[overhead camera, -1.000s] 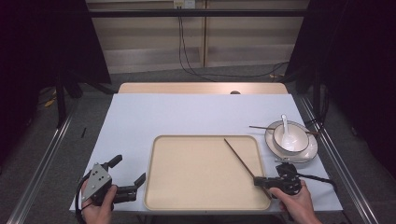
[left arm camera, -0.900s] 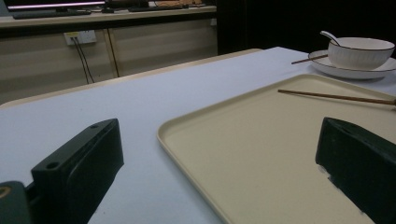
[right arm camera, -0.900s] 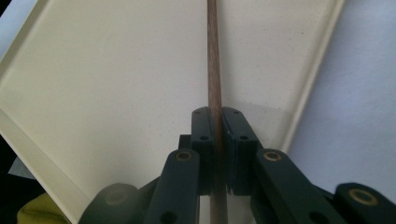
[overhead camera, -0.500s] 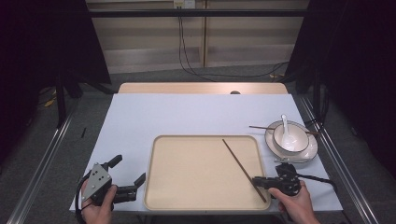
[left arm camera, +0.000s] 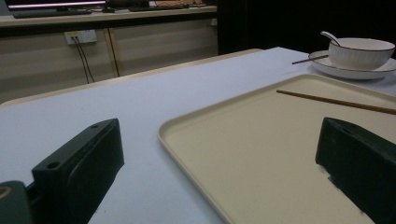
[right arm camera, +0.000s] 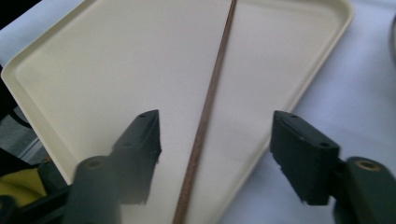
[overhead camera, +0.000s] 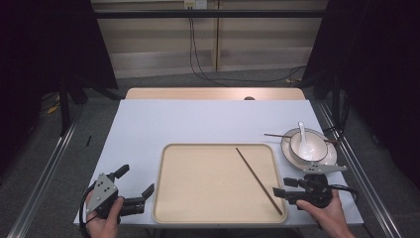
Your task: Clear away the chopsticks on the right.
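A cream tray (overhead camera: 218, 146) lies on the white table. A brown chopstick (overhead camera: 257, 178) rests slantwise on its right half. At the tray's front right corner my right gripper (overhead camera: 281, 187) is open; its jaws have just been opening. In the right gripper view the chopstick (right arm camera: 210, 102) runs between the spread jaws, and neither pad touches it. My left gripper (overhead camera: 136, 179) stands open at the tray's front left corner, with nothing between its jaws. In the left gripper view the tray's rim (left arm camera: 187, 140) and the chopstick (left arm camera: 336, 101) lie ahead.
A white bowl (overhead camera: 308, 148) with a spoon (overhead camera: 302, 134) stands on a plate (overhead camera: 327, 163) right of the tray. A second chopstick (overhead camera: 277, 135) rests across the plate's far rim. The table's front edge runs just below both hands.
The right gripper's jaws have opened and let go of the chopstick, which now lies on the tray. The right hand rose slightly. The left gripper has not moved.
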Motion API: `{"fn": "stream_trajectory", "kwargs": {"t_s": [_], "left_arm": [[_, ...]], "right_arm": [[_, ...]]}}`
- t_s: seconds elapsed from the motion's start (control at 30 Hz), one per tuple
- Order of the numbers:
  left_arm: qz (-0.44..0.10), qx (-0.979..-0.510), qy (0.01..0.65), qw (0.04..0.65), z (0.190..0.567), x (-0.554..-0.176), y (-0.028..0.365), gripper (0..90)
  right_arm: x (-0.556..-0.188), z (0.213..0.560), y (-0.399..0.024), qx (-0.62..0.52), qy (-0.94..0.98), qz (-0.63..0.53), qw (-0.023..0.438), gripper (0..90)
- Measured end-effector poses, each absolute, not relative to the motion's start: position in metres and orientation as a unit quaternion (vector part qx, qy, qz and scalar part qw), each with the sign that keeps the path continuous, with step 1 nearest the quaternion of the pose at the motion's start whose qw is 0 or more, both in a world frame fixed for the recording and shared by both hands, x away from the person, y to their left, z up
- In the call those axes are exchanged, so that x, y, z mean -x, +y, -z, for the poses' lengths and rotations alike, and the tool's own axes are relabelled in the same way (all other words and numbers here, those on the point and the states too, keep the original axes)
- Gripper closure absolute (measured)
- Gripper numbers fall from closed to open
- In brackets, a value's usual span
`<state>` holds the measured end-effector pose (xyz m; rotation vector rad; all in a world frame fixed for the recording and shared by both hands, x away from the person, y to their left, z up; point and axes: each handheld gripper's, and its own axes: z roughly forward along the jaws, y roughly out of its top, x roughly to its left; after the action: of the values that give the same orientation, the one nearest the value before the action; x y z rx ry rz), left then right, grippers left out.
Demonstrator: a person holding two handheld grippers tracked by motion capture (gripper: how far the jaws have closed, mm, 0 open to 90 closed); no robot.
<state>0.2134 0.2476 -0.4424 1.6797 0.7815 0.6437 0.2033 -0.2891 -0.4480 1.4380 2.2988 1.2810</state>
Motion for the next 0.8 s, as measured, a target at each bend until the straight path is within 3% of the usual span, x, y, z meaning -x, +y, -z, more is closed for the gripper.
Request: {"fn": "stream_trajectory", "kwargs": {"t_s": [0.13, 0.33, 0.43, 0.57, 0.73, 0.8], "left_arm": [[-0.271, -0.713, 0.33, 0.556, 0.443, -0.214, 0.248, 1.0], [-0.274, -0.713, 0.331, 0.554, 0.443, -0.214, 0.248, 1.0], [-0.275, -0.714, 0.332, 0.552, 0.443, -0.214, 0.247, 0.7], [-0.277, -0.713, 0.331, 0.552, 0.443, -0.214, 0.246, 0.7], [-0.272, -0.717, 0.327, 0.553, 0.443, -0.215, 0.245, 0.7], [-0.272, -0.718, 0.327, 0.551, 0.443, -0.215, 0.246, 0.7]], "right_arm": [[-0.199, 0.436, -0.303, -0.464, 0.757, -0.449, 0.104, 26.2], [-0.194, 0.423, -0.325, -0.425, 0.762, -0.474, 0.116, 12.1], [-0.197, 0.416, -0.339, -0.406, 0.761, -0.496, 0.1, 13.9], [-0.208, 0.41, -0.361, -0.394, 0.772, -0.481, 0.133, 13.9], [-0.232, 0.403, -0.395, -0.404, 0.776, -0.468, 0.12, 14.8], [-0.241, 0.401, -0.409, -0.401, 0.776, -0.468, 0.136, 14.2]]}}
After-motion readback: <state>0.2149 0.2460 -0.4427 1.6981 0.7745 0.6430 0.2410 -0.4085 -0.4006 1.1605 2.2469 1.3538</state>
